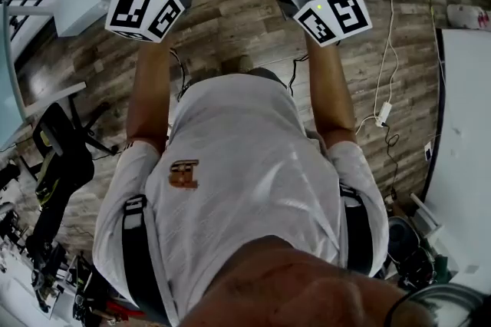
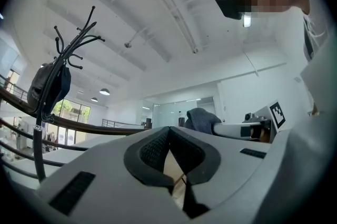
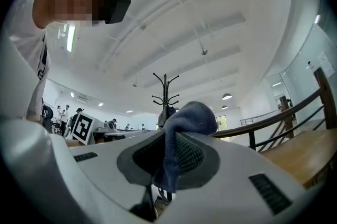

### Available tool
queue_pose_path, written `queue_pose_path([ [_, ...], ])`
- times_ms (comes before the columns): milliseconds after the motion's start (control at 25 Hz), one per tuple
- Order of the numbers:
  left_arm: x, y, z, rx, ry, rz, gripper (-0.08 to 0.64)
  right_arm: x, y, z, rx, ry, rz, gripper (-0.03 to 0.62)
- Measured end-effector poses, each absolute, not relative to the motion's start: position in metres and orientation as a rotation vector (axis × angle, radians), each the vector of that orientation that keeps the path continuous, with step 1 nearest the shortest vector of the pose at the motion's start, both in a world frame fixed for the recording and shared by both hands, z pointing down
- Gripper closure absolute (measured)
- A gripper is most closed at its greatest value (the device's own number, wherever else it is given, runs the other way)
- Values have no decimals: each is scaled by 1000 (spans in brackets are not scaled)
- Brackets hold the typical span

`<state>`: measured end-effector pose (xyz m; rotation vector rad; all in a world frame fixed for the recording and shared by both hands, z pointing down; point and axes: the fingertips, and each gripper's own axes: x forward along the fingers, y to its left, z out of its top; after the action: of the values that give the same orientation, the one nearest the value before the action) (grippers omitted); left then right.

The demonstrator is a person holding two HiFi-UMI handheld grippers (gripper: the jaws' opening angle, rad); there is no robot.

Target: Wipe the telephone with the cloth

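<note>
No telephone shows in any view. The person holds both grippers raised, pointing at the ceiling. My right gripper (image 3: 169,139) is shut on a blue cloth (image 3: 190,114), which bunches above the pads and hangs down between them. My left gripper (image 2: 169,132) is shut, its black pads (image 2: 152,152) meeting at the tip with nothing between. The left gripper view also catches the cloth (image 2: 203,119) on the right gripper beside it. In the head view only the two marker cubes, left (image 1: 145,12) and right (image 1: 334,17), and the gripper bodies show above the person's shirt (image 1: 245,187); the jaw tips are cut off.
A black coat stand (image 2: 57,77) with a bag rises on the left; it also shows in the right gripper view (image 3: 165,92). Below are a wooden floor (image 1: 230,18), a white table edge (image 1: 464,133), a cable with a power strip (image 1: 383,115) and an office chair (image 1: 60,156).
</note>
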<state>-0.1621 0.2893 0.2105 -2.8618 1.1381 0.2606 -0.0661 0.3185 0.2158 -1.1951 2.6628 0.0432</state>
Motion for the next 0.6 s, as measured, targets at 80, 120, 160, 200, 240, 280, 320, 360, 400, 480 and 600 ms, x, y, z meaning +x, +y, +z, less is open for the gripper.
queue_pose_path([
  [80,-154,290,211,-2853,1153,251,543,-55,319,218,-1188,2668,42,532],
  [120,-150,290,211,-2848,1161,245,543,-50,319,219,-1185,2669,40,532],
  [160,-147,290,212,-2845,1168,240,543,-45,319,219,-1181,2670,37,532],
  [200,-143,290,212,-2841,1175,237,543,-40,319,220,-1177,2672,34,532],
  [240,-139,290,212,-2838,1183,234,543,-35,318,221,-1171,2674,33,532],
  [280,-135,289,212,-2835,1190,231,543,-30,318,221,-1166,2677,32,532],
  [320,-131,289,213,-2832,1196,229,543,-24,317,222,-1161,2680,33,532],
  [360,-127,288,214,-2829,1201,229,543,-19,317,224,-1158,2682,34,532],
  [400,-123,288,215,-2825,1206,228,543,-14,316,225,-1157,2683,36,532],
  [480,-117,286,216,-2820,1216,227,543,-4,313,227,-1163,2683,32,532],
  [600,-109,280,219,-2824,1229,221,543,9,307,231,-1178,2683,16,532],
])
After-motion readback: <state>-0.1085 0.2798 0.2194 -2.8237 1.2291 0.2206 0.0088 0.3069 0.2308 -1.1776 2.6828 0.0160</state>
